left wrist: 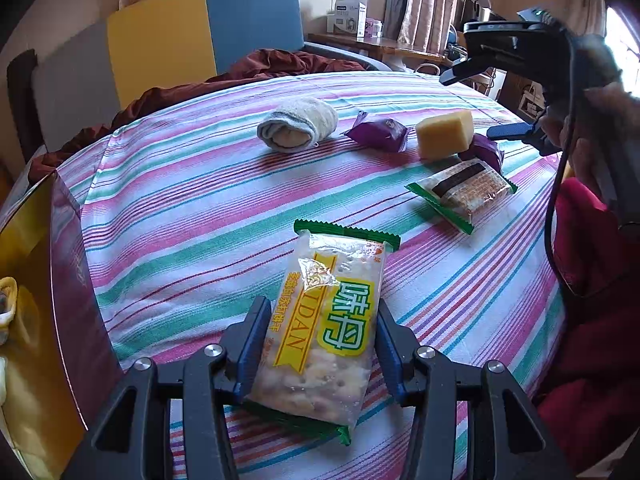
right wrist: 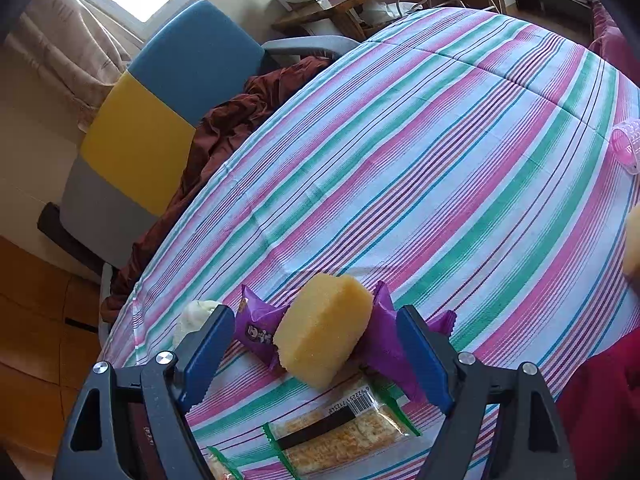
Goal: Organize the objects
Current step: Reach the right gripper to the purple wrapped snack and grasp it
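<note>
My left gripper [left wrist: 320,308] is shut on a clear cracker packet [left wrist: 332,320] with green ends and a yellow label, held over the striped tablecloth [left wrist: 200,208]. My right gripper [right wrist: 312,312] is open, its blue pads [right wrist: 204,352] apart on either side of a yellow sponge [right wrist: 324,328] without touching it. That sponge leans on two purple snack packets [right wrist: 256,328] [right wrist: 384,336]. A second cracker packet [right wrist: 340,436] lies just below the sponge. In the left wrist view the right gripper [left wrist: 468,106] hovers near the sponge [left wrist: 444,134]. A rolled sock [left wrist: 298,128] lies further left.
A dark red and gold box [left wrist: 72,280] stands at the table's left edge. A blue, yellow and grey chair [right wrist: 160,112] with a brown-red cloth [right wrist: 224,128] sits behind the table. A pink hair roller [right wrist: 626,144] lies at the far right. A person's red sleeve [left wrist: 592,320] is on the right.
</note>
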Tool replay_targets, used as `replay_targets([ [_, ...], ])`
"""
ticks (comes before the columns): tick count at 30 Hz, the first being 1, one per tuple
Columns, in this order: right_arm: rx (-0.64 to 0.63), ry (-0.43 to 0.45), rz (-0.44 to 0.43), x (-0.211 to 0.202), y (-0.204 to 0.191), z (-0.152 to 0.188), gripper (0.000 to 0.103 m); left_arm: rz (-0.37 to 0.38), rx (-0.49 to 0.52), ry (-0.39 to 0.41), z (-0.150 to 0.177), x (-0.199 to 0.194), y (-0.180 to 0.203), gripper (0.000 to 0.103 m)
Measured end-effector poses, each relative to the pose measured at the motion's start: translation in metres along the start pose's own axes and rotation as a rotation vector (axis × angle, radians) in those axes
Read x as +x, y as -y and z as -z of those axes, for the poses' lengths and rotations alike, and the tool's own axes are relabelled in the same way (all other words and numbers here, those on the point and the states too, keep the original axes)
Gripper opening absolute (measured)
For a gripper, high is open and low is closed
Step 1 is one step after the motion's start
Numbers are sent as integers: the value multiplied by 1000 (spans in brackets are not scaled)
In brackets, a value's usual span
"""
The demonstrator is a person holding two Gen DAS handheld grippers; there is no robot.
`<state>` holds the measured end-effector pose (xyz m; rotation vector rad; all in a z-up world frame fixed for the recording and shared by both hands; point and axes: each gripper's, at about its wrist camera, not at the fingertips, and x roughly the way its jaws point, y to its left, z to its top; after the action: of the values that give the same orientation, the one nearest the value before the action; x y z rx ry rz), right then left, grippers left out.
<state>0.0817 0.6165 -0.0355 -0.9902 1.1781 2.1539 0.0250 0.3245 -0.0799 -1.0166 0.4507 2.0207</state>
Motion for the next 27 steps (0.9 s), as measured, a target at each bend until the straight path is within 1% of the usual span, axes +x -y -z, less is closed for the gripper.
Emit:
replay_targets([
  [2,-24,-15,-14,6,-6,0,84,3,-4,2,1,-1,-2,51],
  [4,-57,-82,-77,18,-16,2,84,8,-9,3,1,-1,-3,51],
  [6,-71,-144,-172,25,-25,7,84,12,-13,4,1,0,-3,51],
  [7,-89,-148,-203,24,-30,8,84,13,-13,5,1,0,-3,51],
  [8,-108,-136,-203,21,-33,10,84,14,-14,5,1,0,-3,51],
  [10,-120,-110,-171,17,-33,10,84,18,-15,7,0,0,-4,51],
  [12,-78,-89,-150,12,-24,6,84,20,-14,9,1,0,-3,51],
  [14,-31,-22,-122,2,-13,-3,84,22,-14,11,2,-1,-3,51],
  [16,22,69,-91,-13,0,-9,84,25,-14,13,3,-1,-3,51],
  [18,74,124,-28,-21,13,-14,84,27,-13,15,3,-2,-3,51],
  [20,123,118,39,-19,26,-17,84,29,-13,17,4,-3,-4,51],
  [22,151,83,73,-13,34,-16,84,31,-13,18,4,-2,-4,51],
  [25,103,47,189,-8,31,-12,84,35,-16,16,4,-3,-5,51],
  [27,69,34,200,-6,24,-8,84,37,-16,15,4,-3,-5,51],
])
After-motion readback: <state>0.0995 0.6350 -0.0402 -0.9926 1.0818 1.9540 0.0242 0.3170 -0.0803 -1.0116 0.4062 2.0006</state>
